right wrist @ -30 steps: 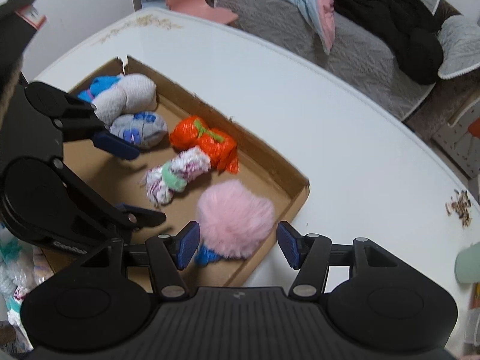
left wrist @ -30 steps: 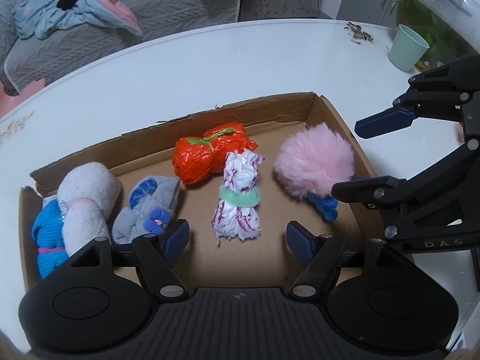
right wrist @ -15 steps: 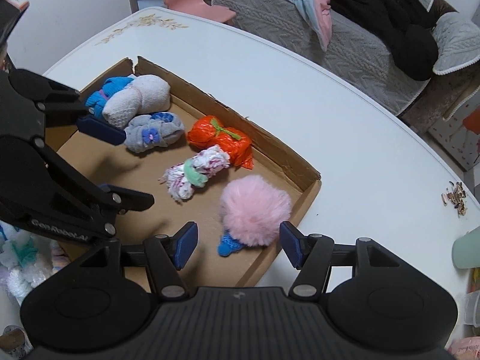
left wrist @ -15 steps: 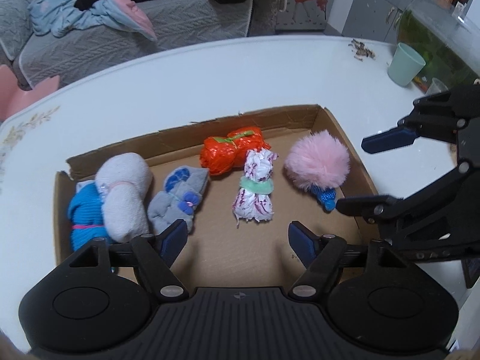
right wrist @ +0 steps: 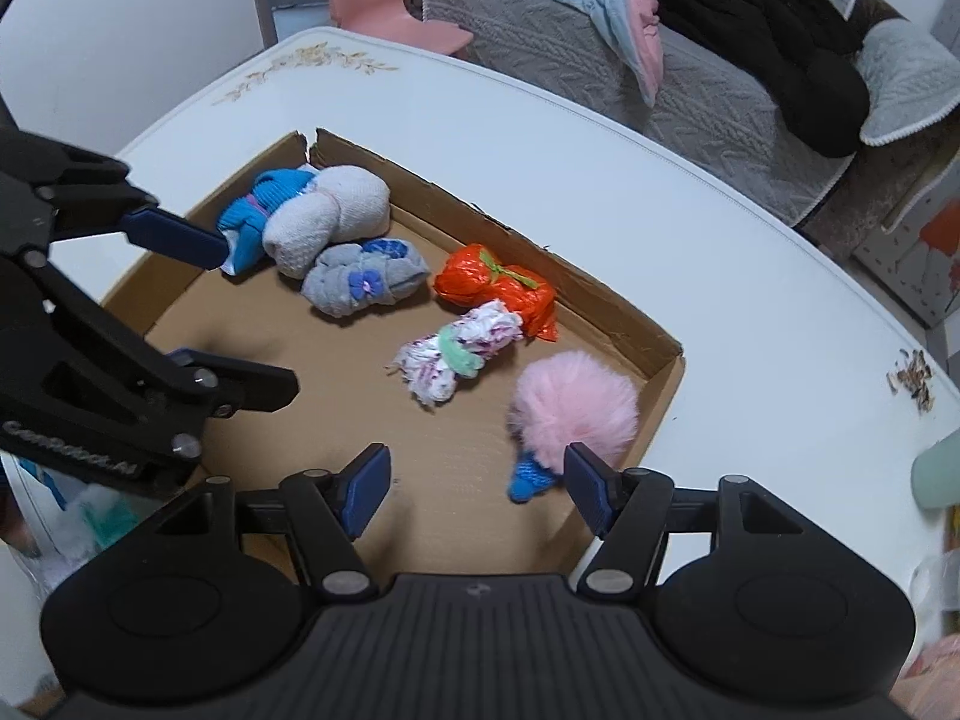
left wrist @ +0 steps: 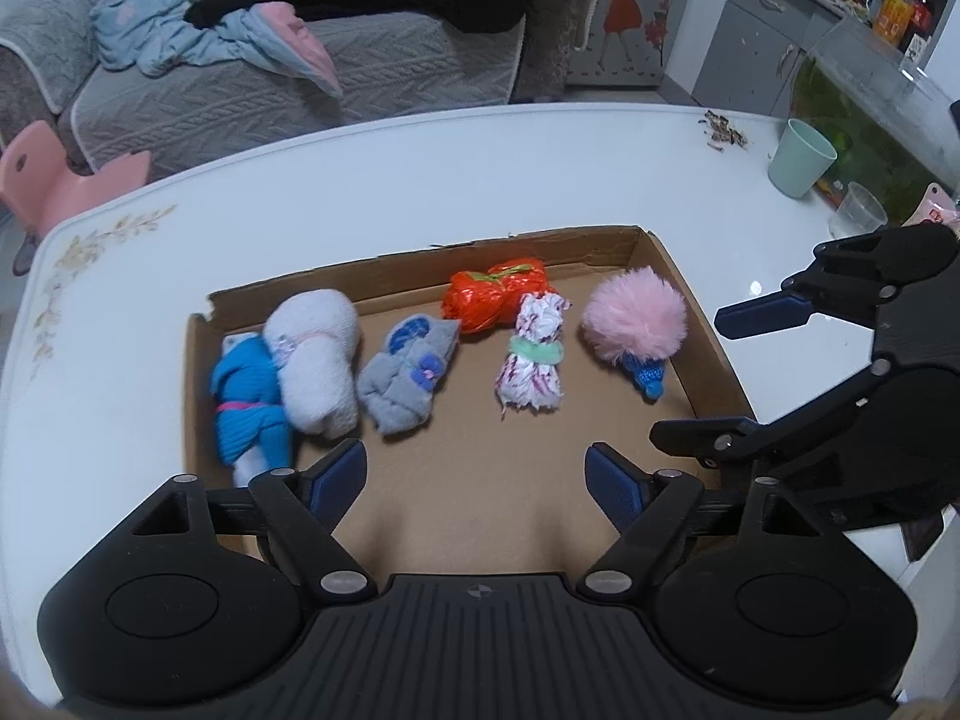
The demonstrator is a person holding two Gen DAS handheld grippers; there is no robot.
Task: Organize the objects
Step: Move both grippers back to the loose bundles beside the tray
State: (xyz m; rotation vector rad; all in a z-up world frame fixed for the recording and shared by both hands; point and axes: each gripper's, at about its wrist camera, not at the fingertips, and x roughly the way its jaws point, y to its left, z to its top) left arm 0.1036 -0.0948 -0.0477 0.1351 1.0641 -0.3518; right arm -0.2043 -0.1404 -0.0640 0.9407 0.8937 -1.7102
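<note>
A shallow cardboard tray (left wrist: 420,252) (right wrist: 600,294) lies on the white table. In it lie a blue roll (left wrist: 246,402) (right wrist: 270,198), a white roll (left wrist: 315,360) (right wrist: 330,216), a grey roll with a purple flower (left wrist: 408,384) (right wrist: 366,282), an orange bundle (left wrist: 498,300) (right wrist: 498,288), a white-and-purple bundle with a green band (left wrist: 534,360) (right wrist: 456,354) and a pink pompom (left wrist: 636,315) (right wrist: 576,414). My left gripper (left wrist: 477,480) (right wrist: 204,312) is open and empty above the tray's near side. My right gripper (right wrist: 477,489) (left wrist: 720,378) is open and empty, back from the pompom.
A green cup (left wrist: 801,159) and a clear cup (left wrist: 858,219) stand at the table's far right by a fish tank (left wrist: 870,108). Crumbs (left wrist: 723,132) lie near them. A sofa with clothes (left wrist: 240,60) and a pink chair (right wrist: 384,6) stand beyond the table.
Both grippers have pulled back and up from the tray, so more of the table shows. Both stayed open. The objects in the tray have not moved.
</note>
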